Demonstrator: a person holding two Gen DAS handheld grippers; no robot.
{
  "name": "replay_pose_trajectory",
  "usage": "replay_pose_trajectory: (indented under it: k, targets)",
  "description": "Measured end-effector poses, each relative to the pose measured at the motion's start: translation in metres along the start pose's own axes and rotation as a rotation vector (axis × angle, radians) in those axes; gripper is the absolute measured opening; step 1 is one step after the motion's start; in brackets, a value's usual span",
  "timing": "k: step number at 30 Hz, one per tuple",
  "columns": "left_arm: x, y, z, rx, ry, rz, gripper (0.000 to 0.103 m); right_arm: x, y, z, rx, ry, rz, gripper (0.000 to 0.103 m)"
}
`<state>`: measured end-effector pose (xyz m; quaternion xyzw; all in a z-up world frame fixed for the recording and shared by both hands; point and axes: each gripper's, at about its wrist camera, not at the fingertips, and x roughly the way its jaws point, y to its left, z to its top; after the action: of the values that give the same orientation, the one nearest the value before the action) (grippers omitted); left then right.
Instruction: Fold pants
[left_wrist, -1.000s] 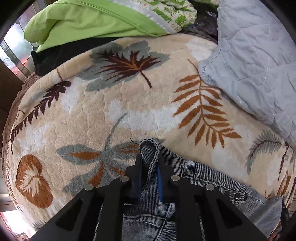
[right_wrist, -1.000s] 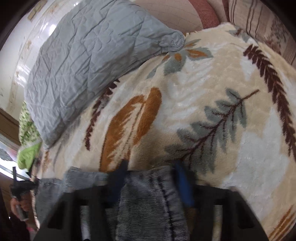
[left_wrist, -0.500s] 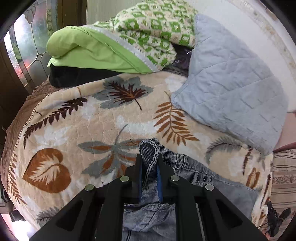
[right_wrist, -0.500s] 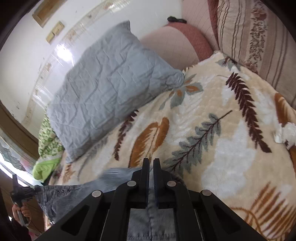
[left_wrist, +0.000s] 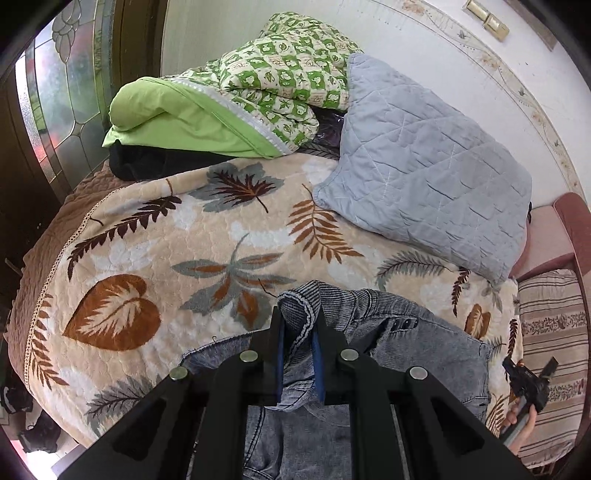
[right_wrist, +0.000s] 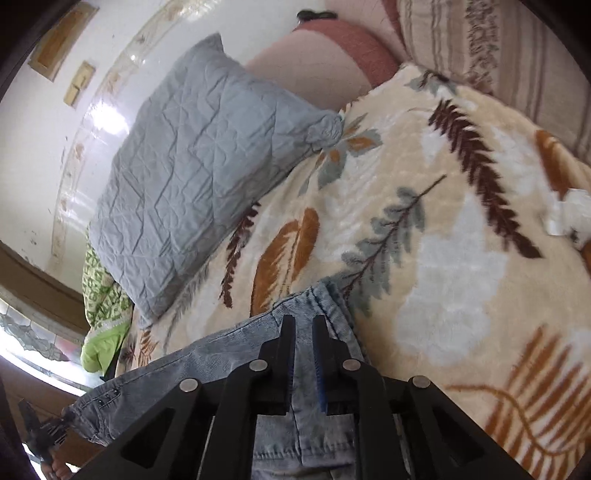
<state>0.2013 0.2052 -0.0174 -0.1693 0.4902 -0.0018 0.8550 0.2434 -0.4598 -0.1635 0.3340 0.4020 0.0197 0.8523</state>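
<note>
A pair of grey-blue denim pants is held up over a leaf-patterned blanket on a bed. My left gripper is shut on a bunched corner of the waistband, near the button fly. My right gripper is shut on the other waistband corner of the pants, which stretch away to the left in the right wrist view. The other hand-held gripper shows small at the far right of the left wrist view and at the lower left of the right wrist view.
A grey quilted pillow leans against the wall at the back. A folded green quilt lies on dark cloth at the back left. A striped cushion sits at the right. A white scrap lies on the blanket.
Both grippers have risen away from the blanket with the pants, so more of the bed and wall shows. The right gripper has shut on the waistband.
</note>
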Motion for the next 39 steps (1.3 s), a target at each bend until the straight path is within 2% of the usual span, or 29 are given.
replay_pose_trajectory:
  k: [5, 7, 9, 11, 12, 13, 14, 16, 17, 18, 19, 22, 26, 30, 35, 38, 39]
  targets:
    - [0.002, 0.000, -0.001, 0.007, 0.000, 0.011, 0.013, 0.041, -0.011, 0.014, 0.081, 0.047, 0.029, 0.012]
    - [0.003, 0.002, -0.001, 0.006, 0.004, 0.005, 0.013, 0.040, -0.012, 0.016, 0.080, 0.012, 0.045, 0.012]
    - [0.006, 0.002, 0.000, 0.005, -0.001, 0.005, 0.013, 0.024, -0.007, 0.020, 0.047, -0.058, 0.088, 0.012]
    - [0.007, 0.001, 0.000, 0.009, -0.011, 0.013, 0.013, -0.010, 0.005, 0.019, -0.022, -0.196, 0.151, 0.012]
    - [0.008, 0.000, -0.001, 0.013, -0.014, 0.015, 0.013, -0.025, 0.011, 0.017, -0.060, -0.261, 0.172, 0.016]
    - [0.008, -0.001, -0.001, 0.015, -0.016, 0.017, 0.013, -0.039, 0.016, 0.013, -0.102, -0.324, 0.188, 0.045]
    - [0.007, -0.003, -0.002, 0.022, -0.018, 0.022, 0.013, -0.046, 0.019, 0.008, -0.138, -0.371, 0.201, 0.103]
    - [0.006, -0.006, -0.004, 0.042, -0.020, 0.033, 0.013, -0.044, 0.012, 0.001, -0.127, -0.411, 0.190, 0.103]
    - [0.004, -0.008, -0.005, 0.051, -0.023, 0.038, 0.013, -0.032, 0.008, 0.004, -0.093, -0.346, 0.164, 0.103]
    - [0.004, -0.009, -0.005, 0.057, -0.023, 0.039, 0.013, -0.015, 0.001, 0.009, -0.046, -0.234, 0.138, 0.103]
    - [0.003, -0.010, -0.005, 0.062, -0.023, 0.039, 0.013, -0.003, -0.004, 0.012, -0.004, -0.168, 0.113, 0.100]
    - [0.005, -0.012, -0.003, 0.064, -0.020, 0.047, 0.013, 0.021, -0.005, 0.014, -0.013, -0.073, 0.077, 0.086]
    - [0.012, -0.014, 0.002, 0.064, -0.011, 0.066, 0.013, 0.056, -0.005, 0.011, -0.051, 0.048, 0.016, 0.079]
    - [0.016, -0.019, 0.005, 0.074, -0.008, 0.087, 0.013, 0.085, -0.003, 0.013, -0.088, 0.096, -0.036, 0.070]
    - [0.018, -0.015, 0.010, 0.051, 0.000, 0.096, 0.013, 0.095, 0.007, 0.012, -0.203, 0.118, -0.146, 0.019]
    - [0.016, -0.009, 0.010, 0.026, 0.005, 0.082, 0.013, 0.073, 0.013, 0.013, -0.196, 0.074, -0.108, 0.004]
    - [0.014, -0.008, 0.008, 0.021, 0.004, 0.074, 0.013, 0.062, 0.016, 0.013, -0.201, 0.044, -0.098, 0.004]
